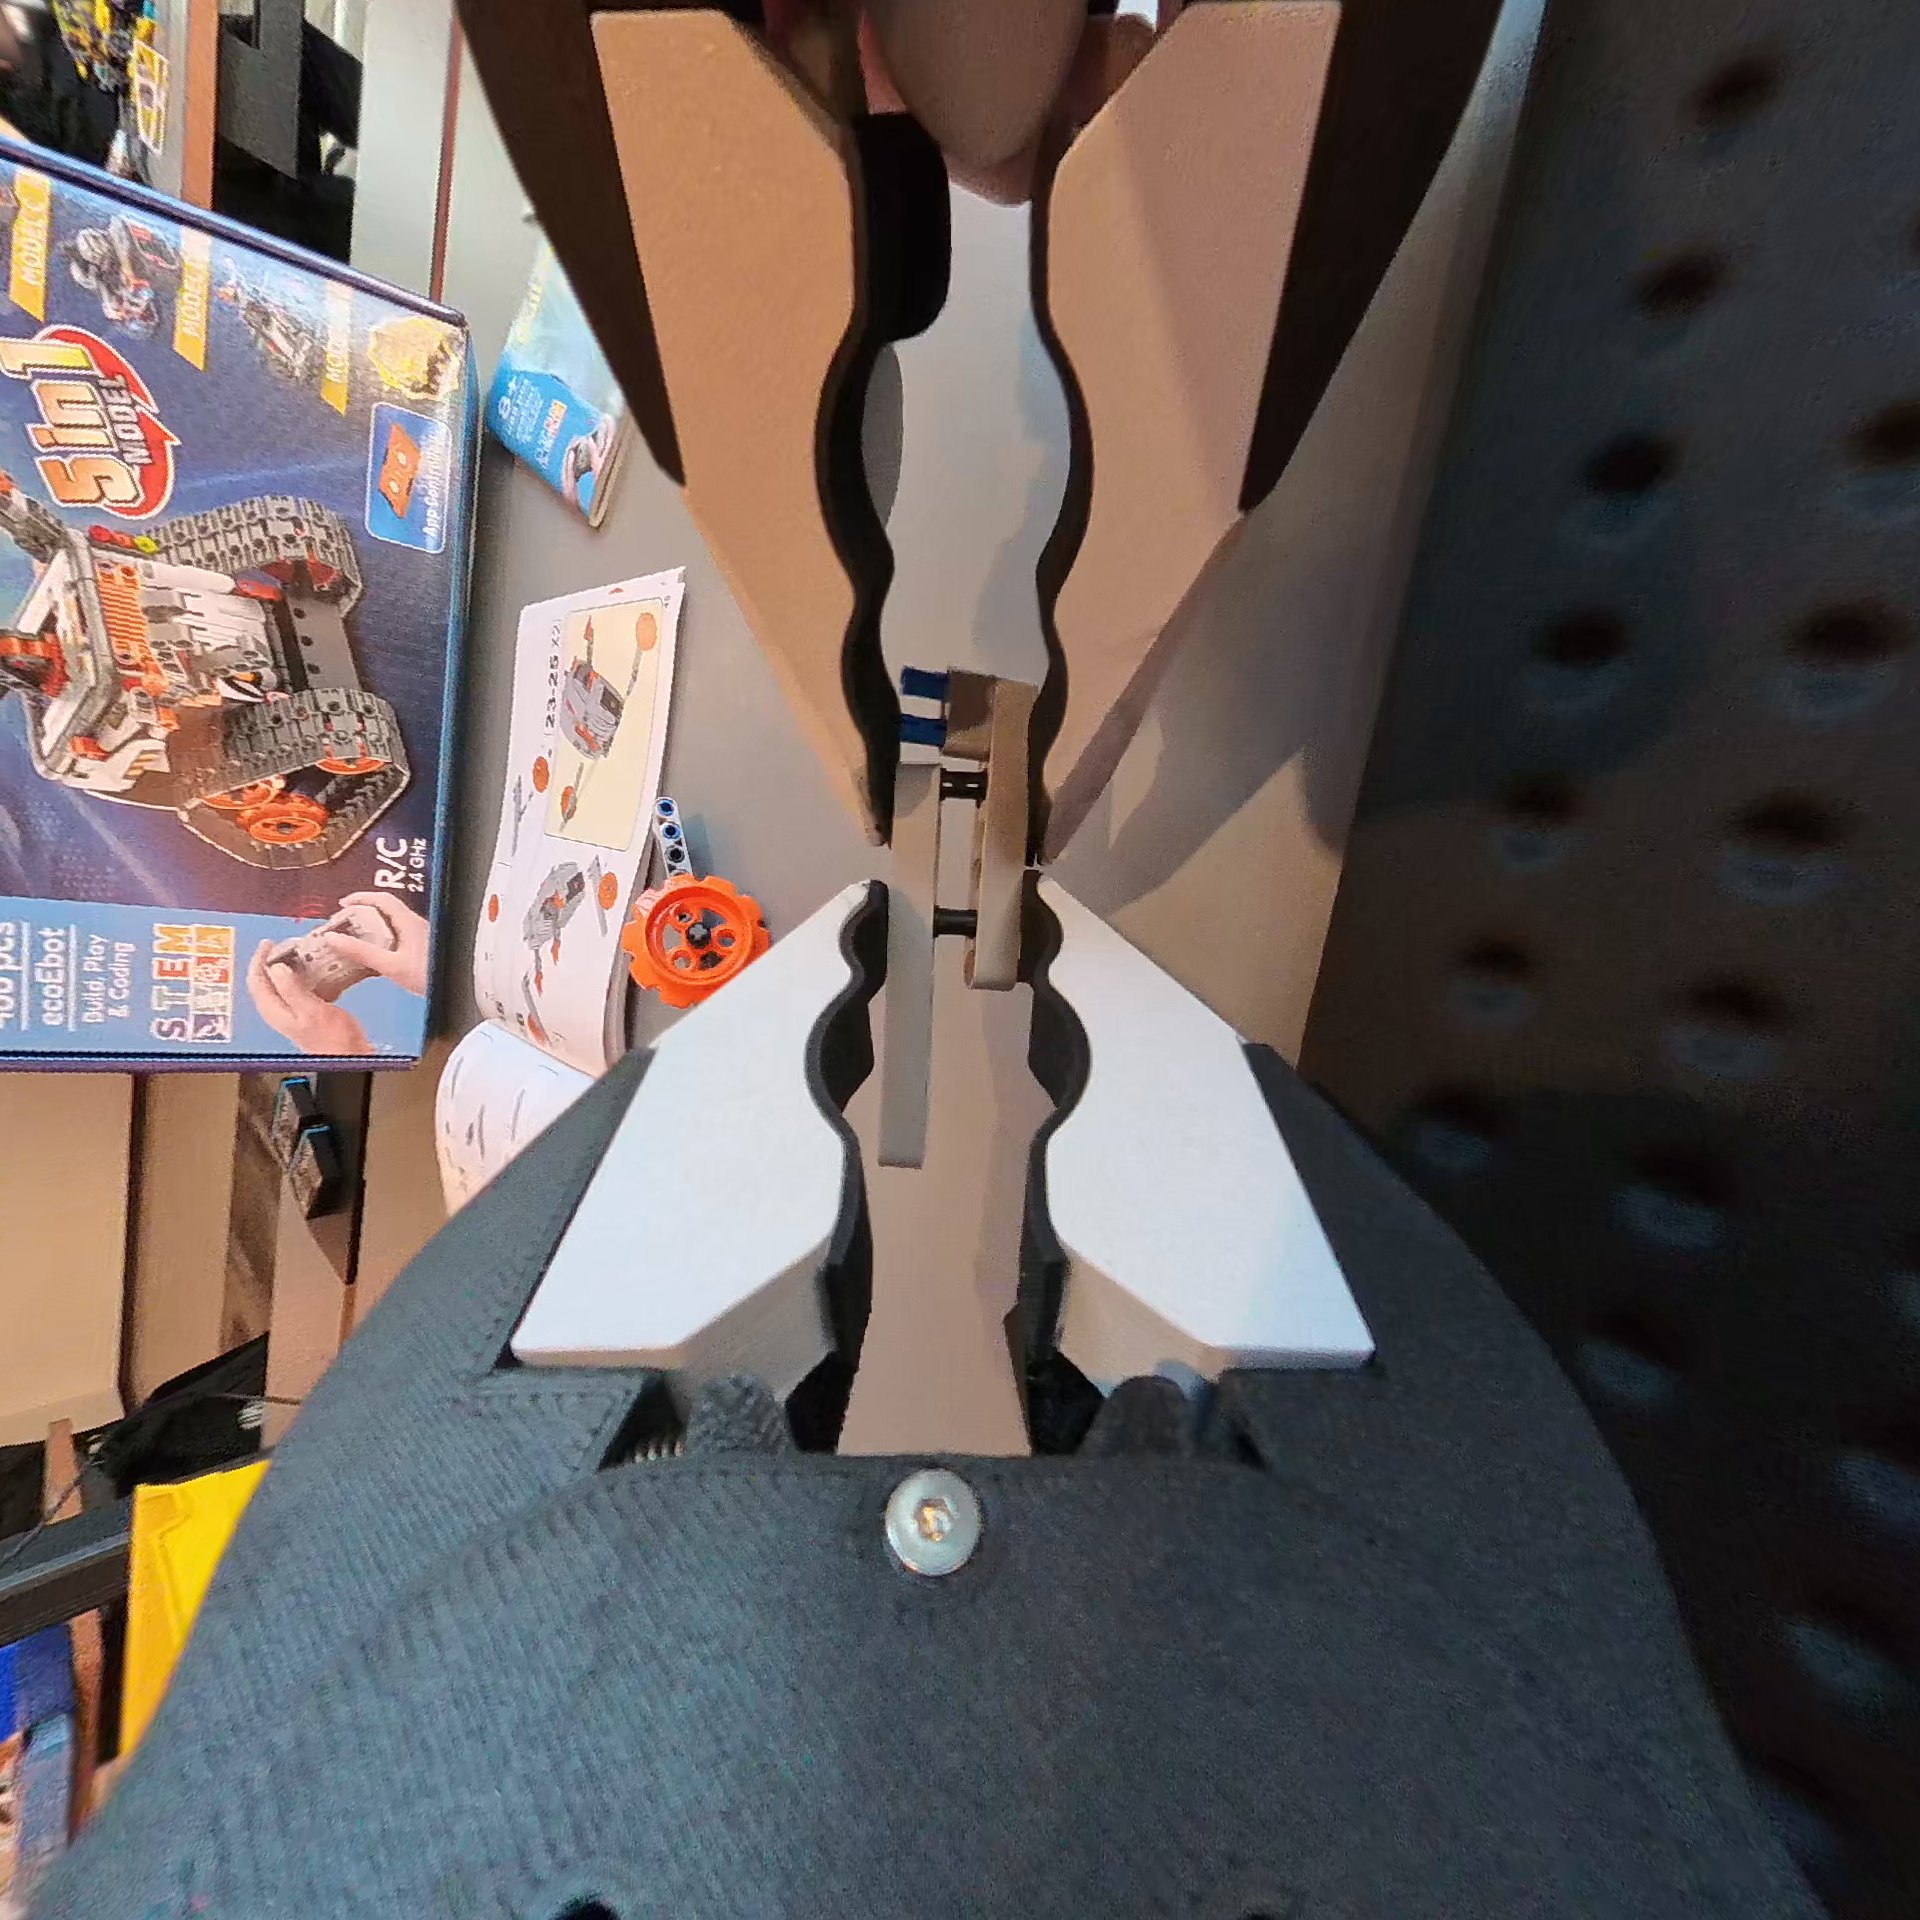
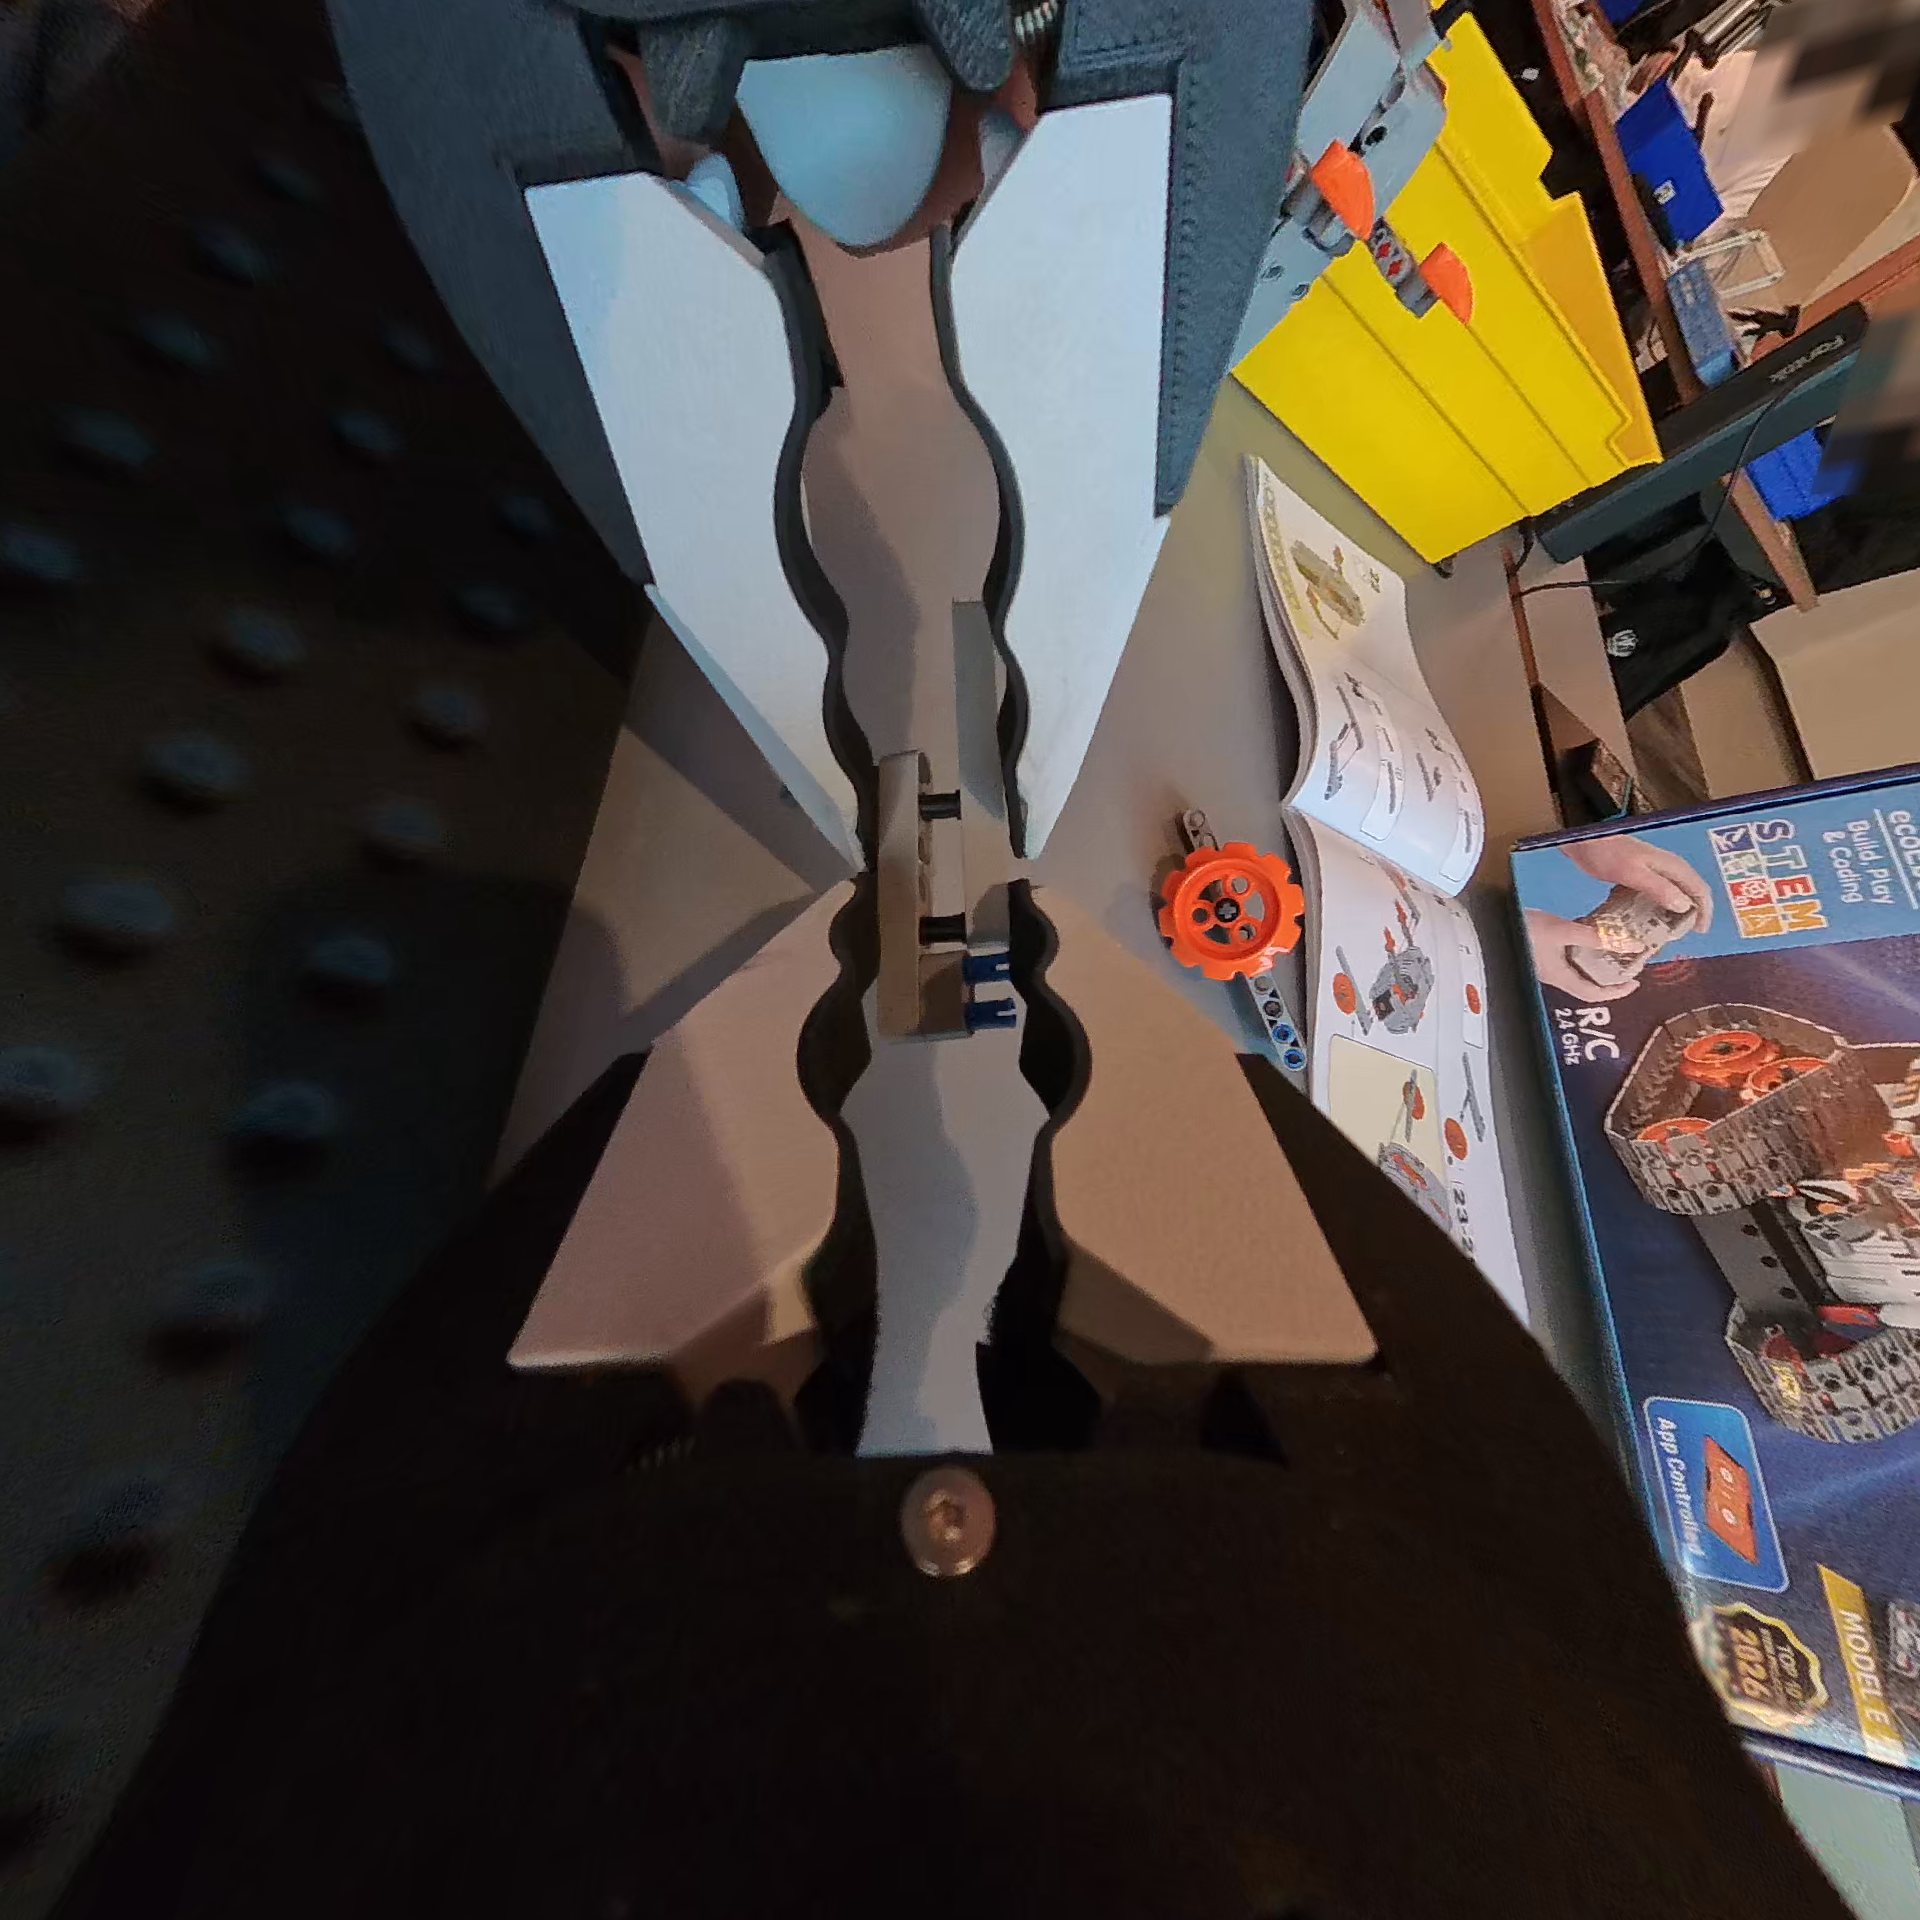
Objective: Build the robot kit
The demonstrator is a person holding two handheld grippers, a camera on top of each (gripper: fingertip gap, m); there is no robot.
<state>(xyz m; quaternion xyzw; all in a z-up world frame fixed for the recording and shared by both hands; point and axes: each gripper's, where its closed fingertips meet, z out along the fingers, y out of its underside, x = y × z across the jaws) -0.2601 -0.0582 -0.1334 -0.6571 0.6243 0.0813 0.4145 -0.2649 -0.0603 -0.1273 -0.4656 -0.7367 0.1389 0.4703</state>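
Observation:
A small assembly of two grey beams [image 1: 906, 997] joined by black pins [image 1: 954, 918], with two blue pins [image 1: 921, 707] sticking out of it, hangs above the grey table. My left gripper [image 1: 956, 906] is shut on it from the near side. My right gripper [image 1: 958, 823] meets it tip to tip from the far side and is shut on the same assembly. In the right wrist view the assembly [image 2: 902, 914] sits between my right gripper [image 2: 940, 902] and the left gripper [image 2: 943, 854] opposite; the blue pins [image 2: 987, 987] lie inside the right jaws.
An orange gear wheel [image 1: 694, 938] [image 2: 1231, 912] lies on the table on a thin grey beam [image 1: 673, 831], beside an open instruction booklet [image 1: 582, 790] [image 2: 1382, 831] and a blue toy box [image 1: 208, 623] [image 2: 1766, 1143]. Yellow bins [image 2: 1455, 343] stand behind. A dark perforated panel [image 1: 1662, 727] [image 2: 208, 727] fills one side. Both grippers' tips are close together, under 4 cm apart. The orange gear wheel [image 1: 694, 938] is about 10 centimeters from both grippers' fingertips. The right camera catches it too, in the right wrist view [image 2: 1230, 909].

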